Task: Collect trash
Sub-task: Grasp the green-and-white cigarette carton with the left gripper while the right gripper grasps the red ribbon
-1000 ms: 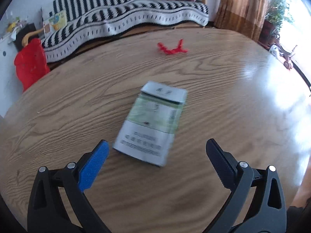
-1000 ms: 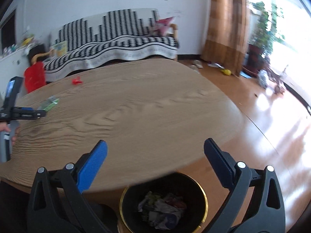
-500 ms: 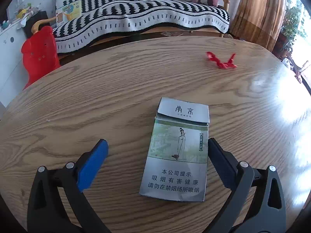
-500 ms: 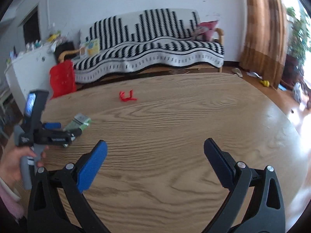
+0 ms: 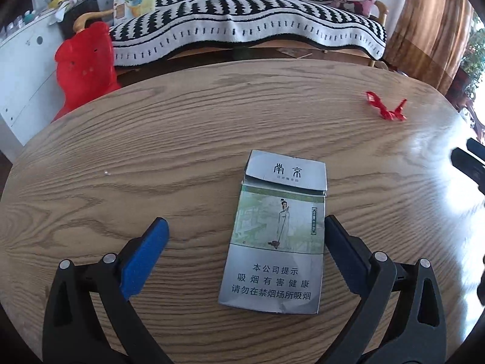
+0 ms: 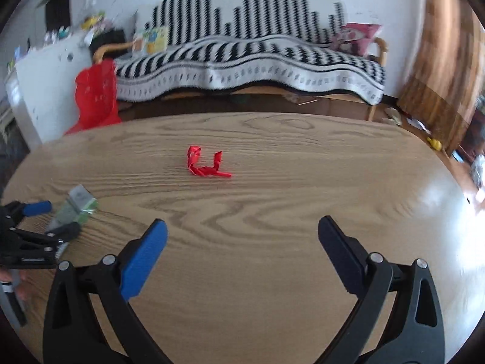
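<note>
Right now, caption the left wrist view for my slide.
Open left claw straddles a flattened cigarette pack on the wooden table.

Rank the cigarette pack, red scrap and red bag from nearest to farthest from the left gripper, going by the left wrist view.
1. Cigarette pack: between the left gripper's fingers, toward the right one.
2. Red scrap: far right on the table.
3. Red bag: off the table, far left.

A cigarette pack (image 5: 277, 233) lies on the bench (image 5: 151, 157) at lower centre of the left wrist frame; a twisted scrap (image 5: 385, 109) lies upper right; a sofa (image 5: 242, 30) stands behind.
</note>
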`<state>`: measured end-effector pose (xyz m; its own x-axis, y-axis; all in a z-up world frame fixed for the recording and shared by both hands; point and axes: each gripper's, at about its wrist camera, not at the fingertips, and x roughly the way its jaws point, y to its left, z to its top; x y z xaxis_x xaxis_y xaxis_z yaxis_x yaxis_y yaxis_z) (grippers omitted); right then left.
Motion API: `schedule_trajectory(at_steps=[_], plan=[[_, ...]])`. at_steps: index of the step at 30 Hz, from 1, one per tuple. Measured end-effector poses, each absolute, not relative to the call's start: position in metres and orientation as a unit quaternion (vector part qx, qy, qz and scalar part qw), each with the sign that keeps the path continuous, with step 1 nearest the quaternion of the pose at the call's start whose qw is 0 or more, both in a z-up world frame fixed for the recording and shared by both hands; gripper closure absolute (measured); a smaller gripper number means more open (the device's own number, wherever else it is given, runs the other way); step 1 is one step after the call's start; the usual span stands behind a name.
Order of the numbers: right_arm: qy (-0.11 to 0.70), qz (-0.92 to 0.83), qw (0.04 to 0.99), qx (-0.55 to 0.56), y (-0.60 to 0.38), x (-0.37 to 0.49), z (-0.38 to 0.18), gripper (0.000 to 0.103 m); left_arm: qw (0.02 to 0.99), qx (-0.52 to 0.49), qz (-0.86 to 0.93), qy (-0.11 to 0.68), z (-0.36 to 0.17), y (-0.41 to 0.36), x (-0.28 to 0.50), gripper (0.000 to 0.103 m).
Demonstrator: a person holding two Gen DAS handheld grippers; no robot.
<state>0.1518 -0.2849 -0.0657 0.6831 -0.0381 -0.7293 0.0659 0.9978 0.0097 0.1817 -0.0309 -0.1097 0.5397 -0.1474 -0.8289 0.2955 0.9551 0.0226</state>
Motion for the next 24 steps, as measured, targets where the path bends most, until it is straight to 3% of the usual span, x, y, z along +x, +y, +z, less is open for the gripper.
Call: schedule_trajectory(at_steps=[6, 16, 24], plan=[[0.431, 0.005, 0.901, -0.053, -0.270, 0.201, -0.084, 0.007, 0.876, 0.073, -0.115, 0.463, -0.109, -0.018, 0.185, 0.005], [0.457, 0.093, 0.884, -0.042, -0.265, 0.270, -0.098, 0.005, 0.878, 0.072, -0.108, 0.461, -0.110, -0.019, 0.183, 0.005], [0.455, 0.090, 0.885, -0.044, -0.258, 0.274, -0.099, 0.005, 0.882, 0.070, -0.104, 0.455, -0.110, -0.018, 0.182, 0.005]])
